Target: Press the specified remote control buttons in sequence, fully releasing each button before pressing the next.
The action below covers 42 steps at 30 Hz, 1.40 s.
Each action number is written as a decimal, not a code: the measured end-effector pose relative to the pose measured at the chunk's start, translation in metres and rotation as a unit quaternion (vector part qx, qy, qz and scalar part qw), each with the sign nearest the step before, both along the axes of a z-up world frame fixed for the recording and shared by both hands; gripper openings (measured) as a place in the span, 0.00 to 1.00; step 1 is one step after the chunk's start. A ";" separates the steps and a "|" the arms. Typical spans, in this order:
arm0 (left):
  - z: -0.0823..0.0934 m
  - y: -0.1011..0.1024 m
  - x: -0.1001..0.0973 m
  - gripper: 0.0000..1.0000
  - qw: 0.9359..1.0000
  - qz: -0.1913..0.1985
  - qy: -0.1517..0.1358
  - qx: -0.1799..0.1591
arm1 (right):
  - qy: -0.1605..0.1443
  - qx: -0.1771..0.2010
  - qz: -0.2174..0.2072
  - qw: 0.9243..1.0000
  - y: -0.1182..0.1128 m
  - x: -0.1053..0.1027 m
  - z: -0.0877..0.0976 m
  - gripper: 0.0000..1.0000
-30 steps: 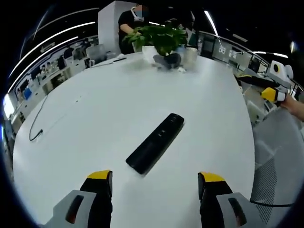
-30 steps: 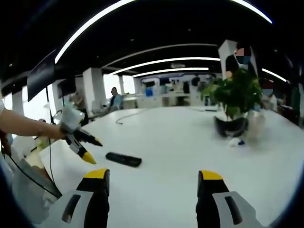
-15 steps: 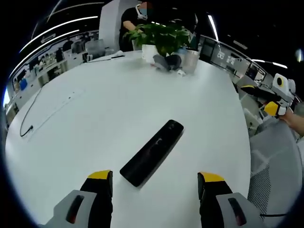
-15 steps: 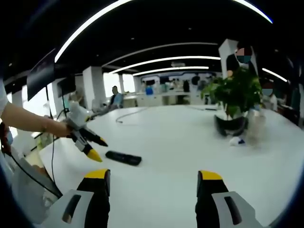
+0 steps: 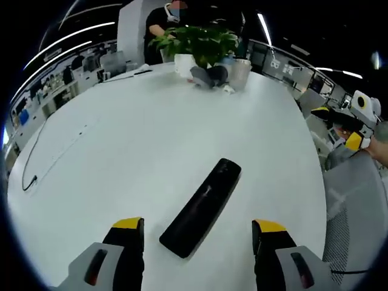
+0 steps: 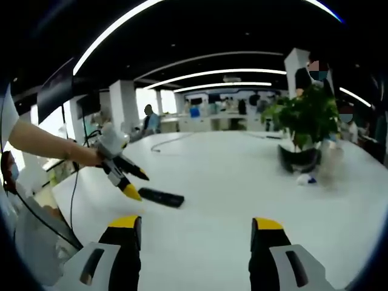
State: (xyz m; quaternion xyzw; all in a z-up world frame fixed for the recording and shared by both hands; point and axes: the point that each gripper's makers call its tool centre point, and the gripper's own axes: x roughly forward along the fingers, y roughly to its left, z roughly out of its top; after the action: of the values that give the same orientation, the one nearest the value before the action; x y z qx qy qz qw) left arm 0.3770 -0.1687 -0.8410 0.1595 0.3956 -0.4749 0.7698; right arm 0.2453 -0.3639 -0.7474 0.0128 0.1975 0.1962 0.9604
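My left gripper (image 5: 197, 233) hangs over the table with its jaws spread wide, nothing between them; each jaw is a dark slab capped with a yellow tip and cased in grey plastic. Just ahead of those tips lies the remote control (image 5: 202, 207), one long, slim black bar with rounded ends and a smooth matte skin, flat on the table (image 5: 121, 139) and angled from near my left jaw up toward the right. From my left gripper view its near end sits between the two jaw tips but ahead of them, not touched. Its buttons are too dark to tell apart.

My right gripper (image 6: 196, 233) is also held open, jaws well apart and empty, well back from the remote, which in the right gripper view is a small dark strip on the white top with my other gripper's yellow tips just beside it, held by a bare forearm (image 6: 42, 142).

The table is one broad, round-edged white surface, glossy enough to catch the ceiling light. At its far side stands one leafy green plant (image 5: 197, 41) in a pale pot, with a dark rounded object (image 5: 209, 76) and a whitish cup (image 5: 241, 73) beside it. A thin black cable (image 5: 42, 160) trails across the left part. A grey mesh chair back (image 5: 357, 212) stands at the table's right edge. Around it is an open office with white pillars, long curved strip lights (image 6: 206, 76) and a few people standing far off.
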 end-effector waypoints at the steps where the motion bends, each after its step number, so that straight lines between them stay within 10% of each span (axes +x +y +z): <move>1: 0.000 -0.001 0.000 0.75 1.000 0.000 0.004 -0.004 | 0.000 0.000 -0.001 1.000 -0.001 0.000 0.000 0.72; 36: -0.025 -0.010 0.018 0.69 0.995 -0.067 -0.026 0.074 | 0.007 -0.001 -0.023 1.000 -0.009 0.002 -0.004 0.71; 42: -0.022 -0.016 0.013 0.46 0.992 -0.096 -0.035 0.070 | 0.006 -0.003 -0.024 1.000 -0.010 0.002 -0.003 0.71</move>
State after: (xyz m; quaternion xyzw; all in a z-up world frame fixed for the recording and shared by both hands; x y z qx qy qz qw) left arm 0.3897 -0.1848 -0.8629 0.2669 0.3836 -0.5122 0.7206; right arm 0.2469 -0.3736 -0.7506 0.0156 0.2031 0.1729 0.9636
